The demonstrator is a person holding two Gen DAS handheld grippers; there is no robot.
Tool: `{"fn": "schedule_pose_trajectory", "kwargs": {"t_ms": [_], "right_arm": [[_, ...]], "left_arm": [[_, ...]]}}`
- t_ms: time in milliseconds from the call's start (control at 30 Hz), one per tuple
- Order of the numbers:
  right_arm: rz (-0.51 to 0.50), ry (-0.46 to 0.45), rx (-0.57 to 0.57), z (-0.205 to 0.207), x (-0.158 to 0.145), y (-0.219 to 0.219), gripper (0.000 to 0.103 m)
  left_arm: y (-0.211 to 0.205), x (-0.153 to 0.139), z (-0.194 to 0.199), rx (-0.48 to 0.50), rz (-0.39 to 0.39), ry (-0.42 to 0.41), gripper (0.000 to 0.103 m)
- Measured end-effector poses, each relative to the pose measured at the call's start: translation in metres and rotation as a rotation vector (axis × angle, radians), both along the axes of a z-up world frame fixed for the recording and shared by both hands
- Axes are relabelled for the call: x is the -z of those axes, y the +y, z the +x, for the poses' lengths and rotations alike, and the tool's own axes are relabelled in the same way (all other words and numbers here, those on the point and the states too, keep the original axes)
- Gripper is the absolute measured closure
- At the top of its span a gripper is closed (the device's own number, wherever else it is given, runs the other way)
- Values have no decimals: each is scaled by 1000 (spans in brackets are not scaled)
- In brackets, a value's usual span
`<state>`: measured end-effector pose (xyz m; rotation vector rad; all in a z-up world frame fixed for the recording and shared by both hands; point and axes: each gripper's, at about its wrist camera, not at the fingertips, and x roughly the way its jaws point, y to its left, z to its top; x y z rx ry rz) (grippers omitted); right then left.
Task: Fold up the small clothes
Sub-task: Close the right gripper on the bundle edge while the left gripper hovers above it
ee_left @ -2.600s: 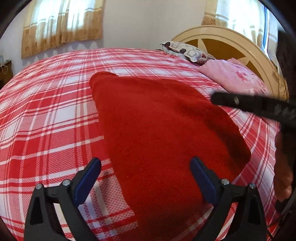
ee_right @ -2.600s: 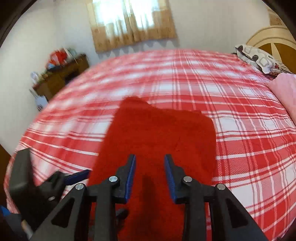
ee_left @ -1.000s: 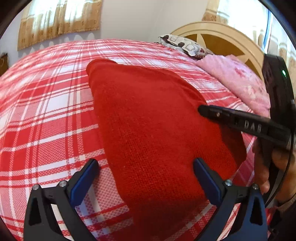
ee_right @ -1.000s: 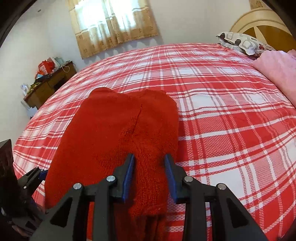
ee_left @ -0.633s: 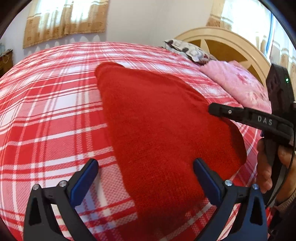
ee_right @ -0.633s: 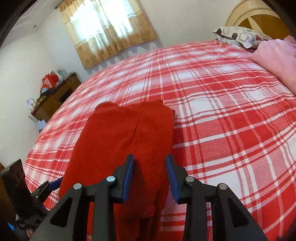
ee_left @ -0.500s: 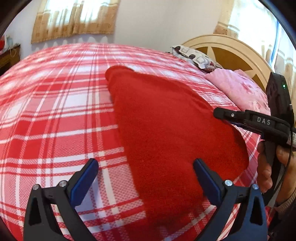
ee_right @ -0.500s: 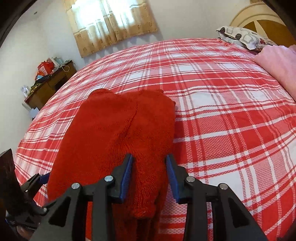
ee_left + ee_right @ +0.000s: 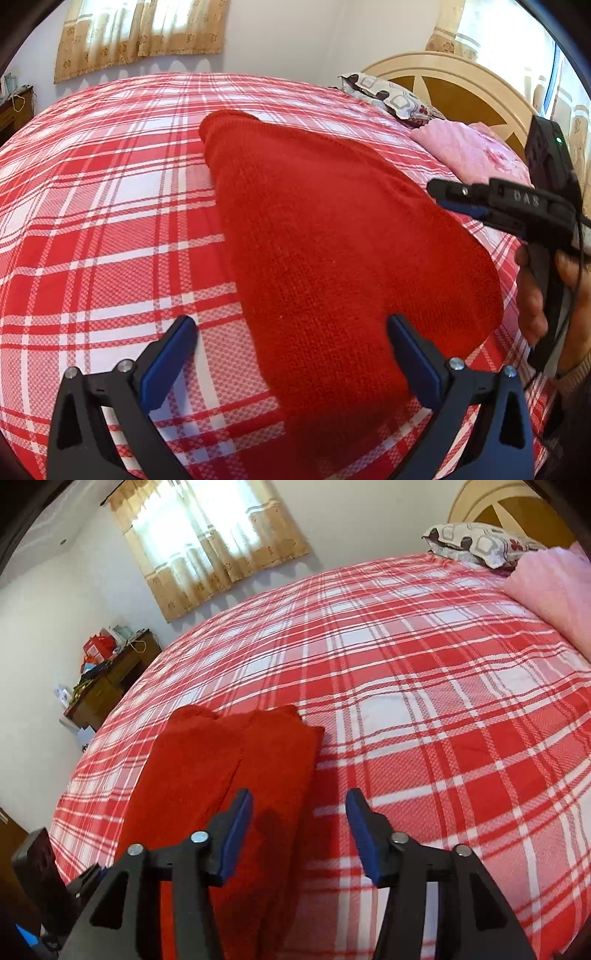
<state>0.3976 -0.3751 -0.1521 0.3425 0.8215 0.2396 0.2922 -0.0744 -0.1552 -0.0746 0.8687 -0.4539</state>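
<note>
A red knitted garment [image 9: 332, 236] lies folded lengthwise on the red-and-white plaid bed [image 9: 110, 206]. My left gripper [image 9: 291, 347] is open and empty, its jaws wide apart over the garment's near end. My right gripper [image 9: 299, 823] is open and empty, held above the garment's right edge [image 9: 229, 771]. The right gripper also shows in the left wrist view [image 9: 465, 197] at the garment's right side, held in a hand.
A pink blanket [image 9: 465, 151] and a patterned pillow [image 9: 388, 98] lie by the wooden headboard [image 9: 454, 85]. A dark wooden cabinet [image 9: 107, 686] with clutter stands by the far wall under a curtained window [image 9: 207, 535].
My right gripper has opened and let go of the garment, which now lies flat. It has drawn back to the right. My left gripper has stayed open over the near end.
</note>
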Motion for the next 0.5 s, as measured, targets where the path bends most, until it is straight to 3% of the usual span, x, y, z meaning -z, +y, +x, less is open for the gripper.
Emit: {"fn": "schedule_pose_trajectory", "kwargs": {"t_ms": [500], "right_arm": [[148, 82, -57, 54, 33, -1, 45]], "left_arm": [[0, 2, 3, 15, -22, 15, 0]]}}
